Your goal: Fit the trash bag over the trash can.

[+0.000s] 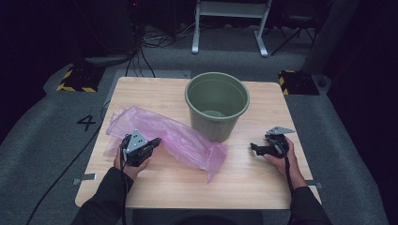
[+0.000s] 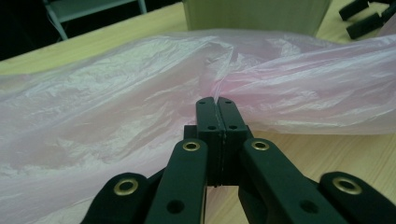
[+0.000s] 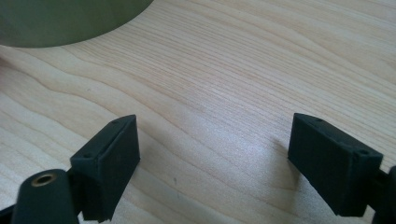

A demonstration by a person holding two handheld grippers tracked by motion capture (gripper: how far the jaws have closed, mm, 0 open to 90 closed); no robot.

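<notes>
With the left gripper (image 1: pixel 157 141) clamped on a fold of the pink bag (image 1: pixel 178 138), fingers (image 2: pixel 208 122) pressed together with the film pinched between them, looks like the gathering step of lining the bin (image 1: pixel 217 104). Bag sprawled flat across the left half of the table (image 1: pixel 253 183), one end just beside the bin's base, mouth not yet found. Right gripper (image 1: pixel 253 147) low over bare wood at the right, fingers (image 3: pixel 109 156) wide apart, nothing between them. Next, probably: lift the pinched fold clear of the table, bring the right gripper across to catch the opposite layer, then part the two to open the mouth before carrying it over the bin's rim. Thin film, likely to slip or bunch, so a slow pull.
</notes>
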